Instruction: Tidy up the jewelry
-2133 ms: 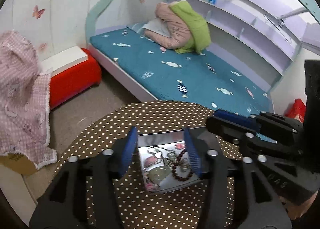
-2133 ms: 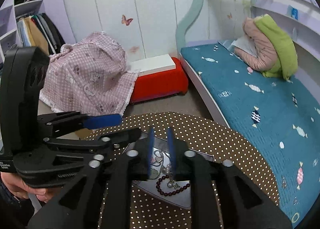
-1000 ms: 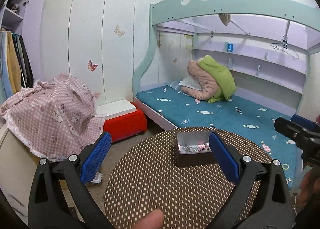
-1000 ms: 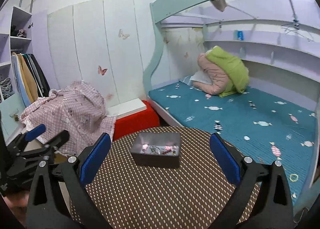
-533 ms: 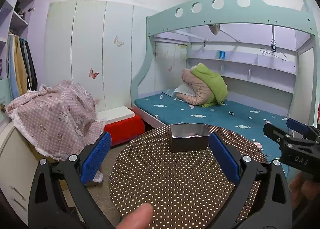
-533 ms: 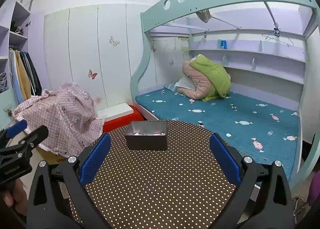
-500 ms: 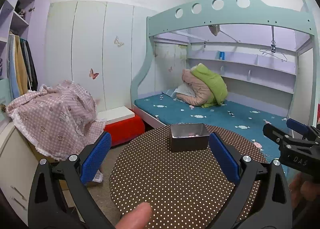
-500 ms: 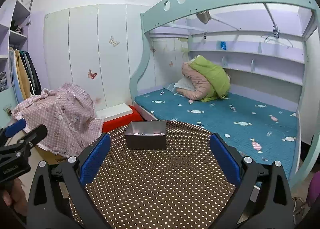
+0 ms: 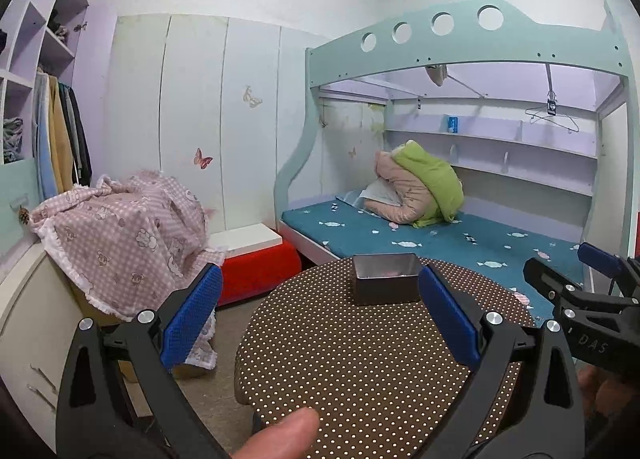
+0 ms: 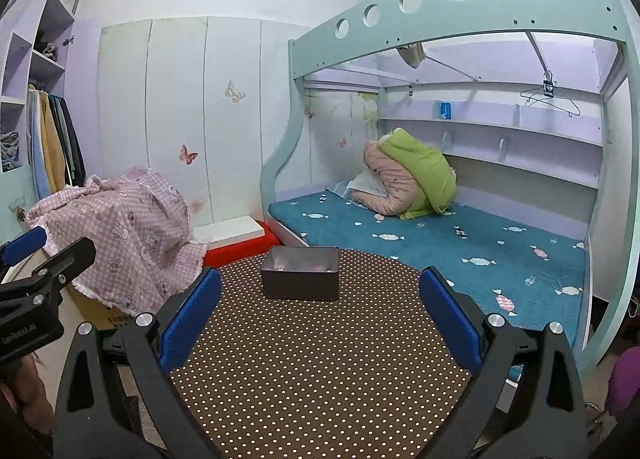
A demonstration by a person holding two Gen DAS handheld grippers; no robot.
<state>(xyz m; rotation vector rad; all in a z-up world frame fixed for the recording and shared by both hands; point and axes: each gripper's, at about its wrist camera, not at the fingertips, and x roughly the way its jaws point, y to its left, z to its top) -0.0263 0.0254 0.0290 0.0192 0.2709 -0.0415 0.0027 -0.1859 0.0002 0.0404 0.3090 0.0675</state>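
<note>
A small grey metal tin (image 9: 385,278) (image 10: 301,274) stands at the far edge of the round brown polka-dot table (image 9: 360,359) (image 10: 320,347). Only bits of pink show over its rim; the jewelry inside is mostly hidden. My left gripper (image 9: 320,315) is held back over the near side of the table, wide open and empty. My right gripper (image 10: 320,315) is likewise wide open, empty, well short of the tin. Each gripper shows at the edge of the other's view. A fingertip (image 9: 284,435) pokes in at the bottom of the left wrist view.
Behind the table is a bunk bed with a teal mattress (image 10: 440,243) and a bundle of pink and green bedding (image 10: 408,179). A red and white stool (image 9: 252,255) and a pink checked cloth over furniture (image 9: 116,235) stand at the left. Wardrobe shelves line the far left.
Both grippers have opened and pulled up and back from the tin, where they were close over the jewelry two seconds ago. In the last half second hardly anything moved.
</note>
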